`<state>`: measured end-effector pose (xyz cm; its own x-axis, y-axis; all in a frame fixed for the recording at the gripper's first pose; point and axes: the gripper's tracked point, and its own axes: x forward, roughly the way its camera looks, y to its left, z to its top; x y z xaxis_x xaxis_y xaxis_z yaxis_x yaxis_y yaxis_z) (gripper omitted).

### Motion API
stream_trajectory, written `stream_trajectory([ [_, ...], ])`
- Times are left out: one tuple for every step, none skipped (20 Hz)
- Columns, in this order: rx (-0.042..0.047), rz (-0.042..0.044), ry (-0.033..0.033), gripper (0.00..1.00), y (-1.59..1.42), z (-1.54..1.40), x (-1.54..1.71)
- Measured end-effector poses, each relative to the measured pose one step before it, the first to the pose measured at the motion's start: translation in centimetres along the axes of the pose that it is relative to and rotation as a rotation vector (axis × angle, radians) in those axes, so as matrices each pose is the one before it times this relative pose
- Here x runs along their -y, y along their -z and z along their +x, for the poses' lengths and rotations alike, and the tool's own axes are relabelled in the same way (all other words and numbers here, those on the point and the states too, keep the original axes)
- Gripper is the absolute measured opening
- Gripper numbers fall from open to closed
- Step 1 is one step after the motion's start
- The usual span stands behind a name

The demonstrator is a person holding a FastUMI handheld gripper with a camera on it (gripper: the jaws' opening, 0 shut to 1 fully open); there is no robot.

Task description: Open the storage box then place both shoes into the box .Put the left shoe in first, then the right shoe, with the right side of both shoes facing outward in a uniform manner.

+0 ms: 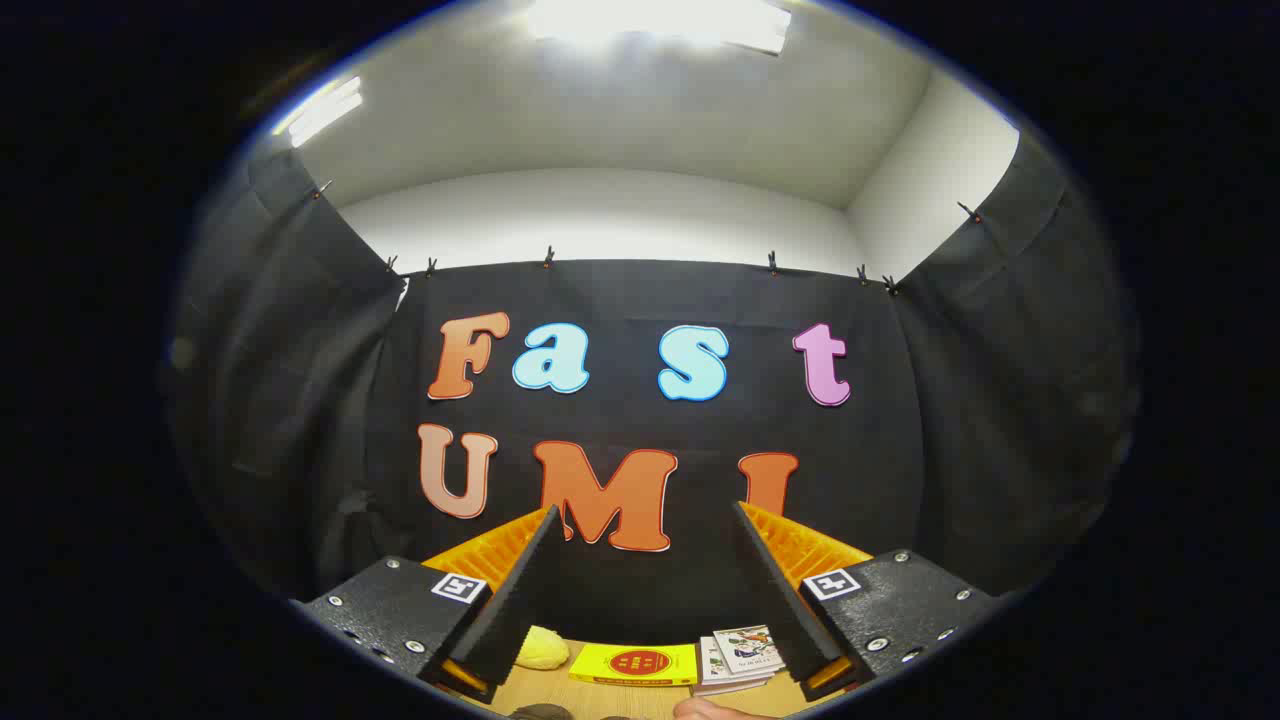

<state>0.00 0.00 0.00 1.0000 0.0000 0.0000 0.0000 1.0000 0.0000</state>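
black cloth [640, 560] hangs as the booth's wall straight ahead of the gripper [645, 520], clipped along its upper edge by small clips [548, 257], with more cloth folding round on either side. above the cloth runs a pale wall [600, 220] and a white ceiling [620, 110], where a bright light panel [660, 25] glares overhead and a second strip light [325, 108] sits off toward the left.

the gripper is tilted upward, so most of what lies beyond its fingertips is wall and ceiling. its two fingers [520, 590] are spread wide apart, released, with nothing between them and nothing touching either pad.

low down, beneath and between the fingers, a strip of wooden table [600, 700] shows. on it, just beyond the finger bases, lies a flat yellow box [634, 664] with a red round mark on top. just beside it, toward the right finger, rests a small stack of printed booklets [745, 655]. toward the left finger, partly hidden behind it, sits a soft pale yellow lump [542, 648]; what it is cannot be told. at the nearest edge of the table, part of a hand [712, 710] shows, and a dark rounded shape [540, 712] beside it is too cut off to identify.

the storage box and the shoes cannot be made out from this angle.
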Motion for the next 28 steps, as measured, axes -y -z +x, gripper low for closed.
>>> stream_trajectory([
  [-0.00117, 0.00398, -0.00028, 0.99, 0.078, 0.091, -0.052],
  [0.00129, 0.0003, -0.00044, 0.99, -0.051, 0.154, -0.048],
  [0.00187, -0.00185, 0.00707, 0.99, -0.033, -0.02, 0.071],
  [0.00298, -0.00452, 0.01863, 0.99, -0.065, 0.089, 0.373],
  [0.00771, -0.00516, 0.02259, 0.99, -0.093, 0.196, 0.442],
  [0.00718, -0.00704, 0.01314, 0.99, -0.105, 0.131, 0.274],
  [0.00058, -0.00308, 0.00271, 0.99, 0.069, 0.075, -0.139],
  [-0.00588, 0.00157, -0.00324, 0.99, 0.1, -0.088, -0.068],
  [-0.00752, 0.00073, -0.00514, 0.99, 0.133, 0.044, -0.086],
  [-0.00434, -0.00094, -0.00237, 0.99, 0.03, 0.046, -0.037],
  [-0.00123, -0.00287, 0.00399, 0.99, 0.005, 0.017, 0.288],
  [-0.00107, -0.00279, 0.00189, 0.99, 0.019, 0.052, 0.098],
  [0.00151, 0.00234, -0.00944, 0.99, 0.027, -0.023, -0.344],
  [0.00523, 0.00588, -0.00719, 0.99, -0.059, -0.084, -0.34],
  [0.00482, 0.00737, -0.00199, 0.99, 0.041, -0.059, -0.026],
  [-0.00018, 0.00291, -0.00668, 0.99, 0.221, 0.044, -0.259],
  [-0.00689, -0.00007, -0.00753, 0.99, 0.399, 0.053, -0.233],
  [-0.01203, -0.00185, -0.01285, 0.99, 0.555, -0.089, -0.346],
  [-0.01544, -0.00222, -0.01131, 0.99, 0.614, -0.007, -0.374],
  [-0.01755, 0.00125, -0.01165, 0.99, 0.612, 0.06, -0.324],
  [-0.01571, 0.00339, -0.01584, 0.99, 0.563, 0.06, -0.503],
  [-0.00979, 0.00693, -0.01944, 0.99, 0.525, 0.145, -0.59],
  [-0.0024, 0.00836, -0.02567, 0.99, 0.463, -0.048, -0.712],
  [0.00177, 0.01011, -0.02139, 0.99, 0.396, 0.046, -0.677],
  [-0.00708, 0.01223, -0.02582, 0.99, 0.655, 0.157, -0.622],
  [-0.01817, 0.01888, -0.02812, 0.99, 0.938, 0.081, -0.817],
  [-0.0298, 0.0255, -0.03358, 0.99, 1.254, 0.082, -0.955],
  [-0.03837, 0.03263, -0.04082, 0.99, 1.406, 0.078, -1.093],
])
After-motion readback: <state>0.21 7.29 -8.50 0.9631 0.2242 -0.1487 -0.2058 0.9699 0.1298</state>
